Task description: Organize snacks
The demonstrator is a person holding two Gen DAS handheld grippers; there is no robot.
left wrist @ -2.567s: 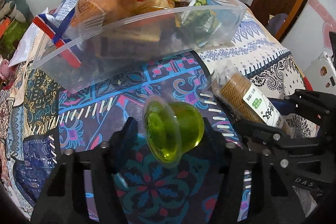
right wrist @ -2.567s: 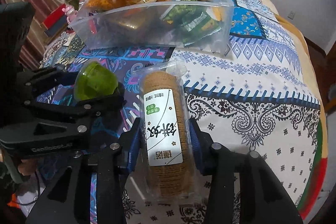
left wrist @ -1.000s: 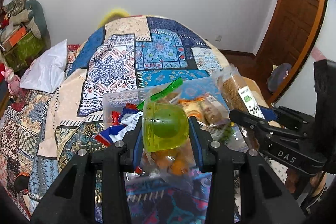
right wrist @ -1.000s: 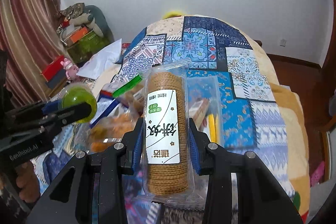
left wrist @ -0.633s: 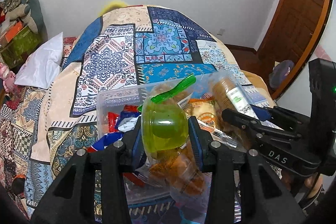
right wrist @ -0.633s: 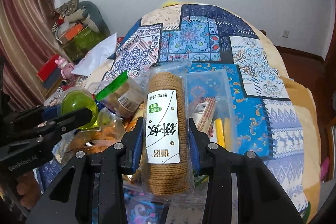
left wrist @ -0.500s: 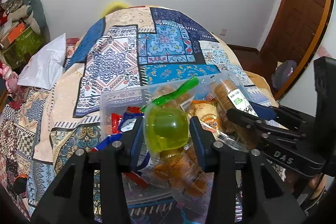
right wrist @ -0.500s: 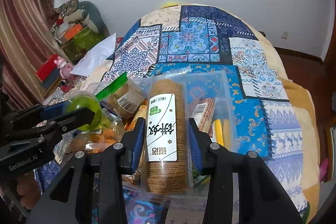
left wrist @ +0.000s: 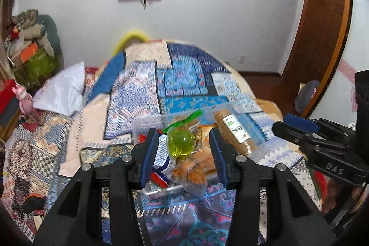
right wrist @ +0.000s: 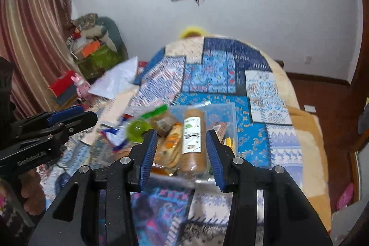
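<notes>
A clear plastic bin [left wrist: 147, 125] of snacks sits on the patterned bedspread. The green jelly cup [left wrist: 181, 142] lies on top of the snacks in it, and so does the roll of brown biscuits [left wrist: 233, 130]. My left gripper [left wrist: 183, 151] is open above the bin with the jelly cup seen between its jaws, apart from them. My right gripper [right wrist: 182, 151] is open above the bin; the biscuit roll [right wrist: 192, 140] lies free below it. The jelly cup [right wrist: 137, 128] and bin [right wrist: 230, 128] also show in the right wrist view.
The bin holds several other packets, one orange [left wrist: 193, 171] and one with a green clip [left wrist: 184, 120]. A white pillow [left wrist: 62, 91] lies at the bed's left edge. Boxes and toys [right wrist: 92, 54] are piled by the curtain. A wooden door [left wrist: 322, 27] stands at the right.
Both grippers opened and let go: the jelly cup and the biscuit roll dropped into the bin. Both grippers then rose and pulled back from it.
</notes>
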